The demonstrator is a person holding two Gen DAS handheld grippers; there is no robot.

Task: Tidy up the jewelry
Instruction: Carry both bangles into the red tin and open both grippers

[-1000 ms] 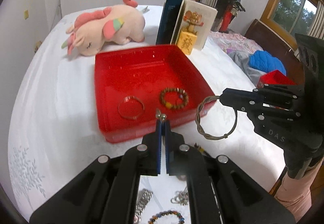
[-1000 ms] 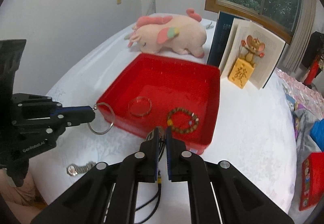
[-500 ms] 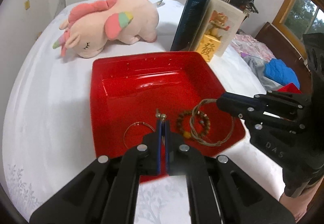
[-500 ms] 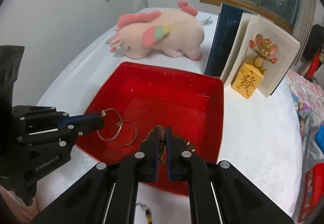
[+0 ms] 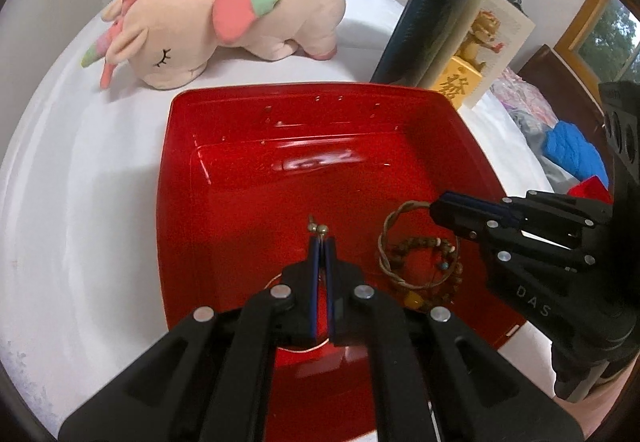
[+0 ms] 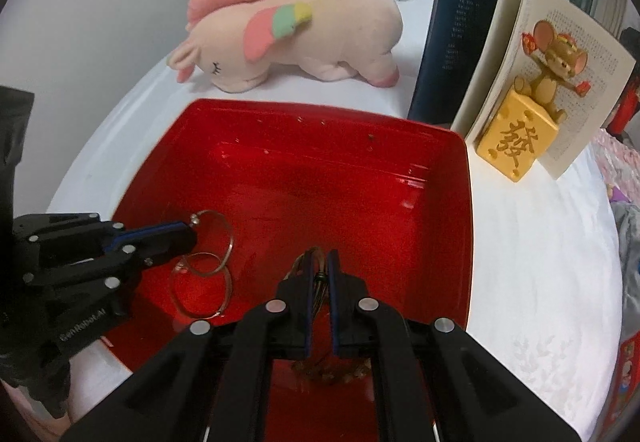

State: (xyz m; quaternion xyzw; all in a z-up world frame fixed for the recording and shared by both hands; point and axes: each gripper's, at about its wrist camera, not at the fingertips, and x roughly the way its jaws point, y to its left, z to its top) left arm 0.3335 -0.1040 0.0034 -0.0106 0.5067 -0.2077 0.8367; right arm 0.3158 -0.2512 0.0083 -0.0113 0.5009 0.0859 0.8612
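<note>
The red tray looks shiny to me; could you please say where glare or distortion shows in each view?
Left wrist view: a white glare streak on the red tray floor, fisheye bending its rim. Right wrist view: only faint highlights near the far right wall, the book leaning from distortion.

Red tray: hard plastic, high gloss, mirror-like glare on its floor. Wire bangle inside tray: thin polished metal, shiny. Beaded bracelet in tray: matt brown beads, look wooden. Twisted bangle over the beads: braided cord look, dull. Unicorn plush behind tray: soft matt fleece. White cloth under tray: smooth, faint woven pattern. Both grippers, left gripper and right gripper: matt black plastic, bright metal screw heads.
</note>
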